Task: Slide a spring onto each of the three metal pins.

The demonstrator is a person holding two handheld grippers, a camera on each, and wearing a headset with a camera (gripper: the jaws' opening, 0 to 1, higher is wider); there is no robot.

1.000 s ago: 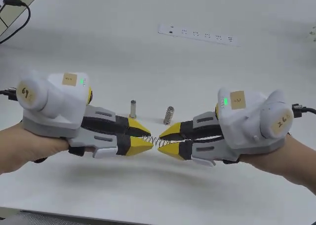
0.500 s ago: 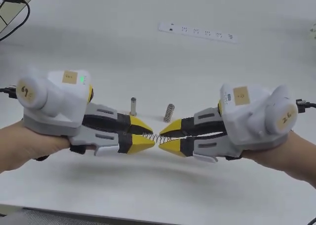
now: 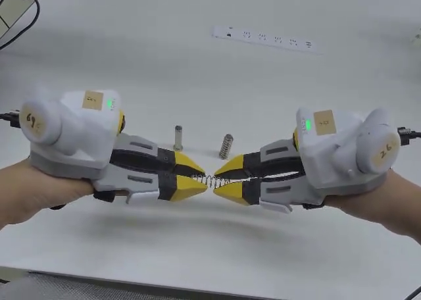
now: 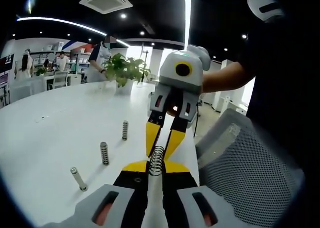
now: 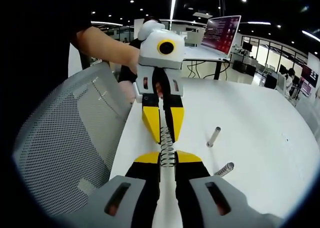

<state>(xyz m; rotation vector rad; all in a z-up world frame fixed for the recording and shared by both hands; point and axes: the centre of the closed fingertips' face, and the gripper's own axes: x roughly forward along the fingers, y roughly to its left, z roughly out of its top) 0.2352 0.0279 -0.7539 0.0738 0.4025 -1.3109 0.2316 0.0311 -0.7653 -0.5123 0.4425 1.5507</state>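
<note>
A spring (image 3: 209, 180) spans the left gripper (image 3: 199, 180) and right gripper (image 3: 220, 181). Each pinches one end, and the ends are hidden inside the jaws, leaving the middle coils in view. The spring hangs nearer the viewer than the bare pin (image 3: 178, 137), and a sprung pin (image 3: 226, 146) stands just right of that pin.

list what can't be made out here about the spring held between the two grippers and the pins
Ends of the thin coiled steel spring: all views, buried between the yellow jaws of the left gripper and right gripper; grip depth unclear.
Lower part of the spring-covered metal pin: right gripper view, cut off by that gripper's grey body.
Markings on the white power strip: head view, too small.
</note>
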